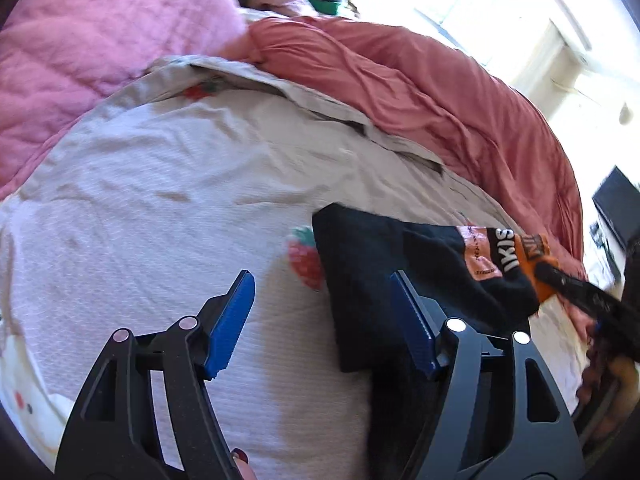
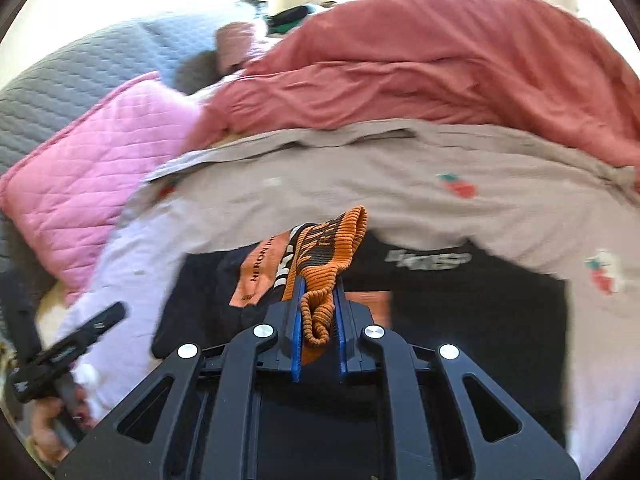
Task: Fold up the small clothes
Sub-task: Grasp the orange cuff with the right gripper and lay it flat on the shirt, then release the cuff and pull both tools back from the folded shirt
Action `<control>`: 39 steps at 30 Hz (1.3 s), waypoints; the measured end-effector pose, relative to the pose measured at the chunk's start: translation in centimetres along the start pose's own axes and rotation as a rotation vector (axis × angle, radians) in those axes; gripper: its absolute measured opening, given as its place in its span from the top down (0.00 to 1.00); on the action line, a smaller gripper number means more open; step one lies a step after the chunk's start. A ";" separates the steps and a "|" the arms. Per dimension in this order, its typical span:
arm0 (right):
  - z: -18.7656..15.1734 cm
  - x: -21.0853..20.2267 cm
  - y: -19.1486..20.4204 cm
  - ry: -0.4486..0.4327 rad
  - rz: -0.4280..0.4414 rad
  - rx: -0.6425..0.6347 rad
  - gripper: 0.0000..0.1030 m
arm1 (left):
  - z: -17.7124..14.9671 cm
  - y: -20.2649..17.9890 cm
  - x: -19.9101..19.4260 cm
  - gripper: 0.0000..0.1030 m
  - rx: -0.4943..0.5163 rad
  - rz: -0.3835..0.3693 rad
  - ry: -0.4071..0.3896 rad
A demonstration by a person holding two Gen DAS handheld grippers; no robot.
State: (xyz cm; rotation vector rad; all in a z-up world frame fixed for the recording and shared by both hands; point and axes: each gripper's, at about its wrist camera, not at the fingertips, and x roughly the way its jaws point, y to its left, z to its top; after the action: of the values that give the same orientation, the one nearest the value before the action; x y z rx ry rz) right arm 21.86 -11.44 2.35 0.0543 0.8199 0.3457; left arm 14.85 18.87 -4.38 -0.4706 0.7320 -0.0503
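A small black garment [image 1: 380,264] [image 2: 460,300] with white lettering lies on the bed cover. Its orange ribbed waistband [image 2: 336,236] [image 1: 530,254] is lifted off the cover. My right gripper [image 2: 319,282] is shut on that waistband, and the orange fabric bunches between its blue pads. In the left wrist view the right gripper [image 1: 550,272] comes in from the right edge with the band in it. My left gripper [image 1: 320,276] hovers open over the garment's left edge, with nothing pinched between its blue pads. In the right wrist view the left gripper [image 2: 80,336] shows at the far left.
The bed cover [image 1: 160,184] is pale with strawberry prints. A pink quilted pillow [image 1: 80,40] [image 2: 80,184] lies to the left, and a rumpled red duvet [image 1: 420,80] [image 2: 440,60] runs along the far side. A grey quilt [image 2: 80,68] sits behind. A person's hand [image 2: 48,428] holds the left gripper.
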 end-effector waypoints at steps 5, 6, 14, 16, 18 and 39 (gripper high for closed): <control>-0.8 -0.5 -4.9 0.001 -0.119 0.014 0.89 | -1.2 -2.6 1.1 0.39 0.069 -0.016 0.030; -1.1 -0.5 -5.8 0.004 -0.131 0.028 0.89 | -1.4 -3.3 1.3 0.39 0.090 -0.017 0.036; -2.8 0.1 -10.1 0.047 -0.203 0.064 0.89 | -2.8 -8.5 4.2 0.37 0.221 -0.051 0.087; -3.2 0.4 -10.3 0.057 -0.212 0.058 0.89 | -2.8 -9.4 5.1 0.36 0.228 -0.045 0.098; -3.6 0.7 -10.5 0.070 -0.231 0.045 0.89 | -2.5 -10.3 6.1 0.36 0.229 -0.045 0.110; -7.9 2.6 -15.7 0.202 -0.390 0.172 0.70 | -5.2 -13.1 10.3 0.28 0.391 -0.053 0.242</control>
State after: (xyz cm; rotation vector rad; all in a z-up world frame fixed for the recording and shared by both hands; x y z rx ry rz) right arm 22.14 -26.10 -7.75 0.0187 1.0361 -0.0903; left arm 20.64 3.00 -8.63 -0.1093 0.9221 -0.2988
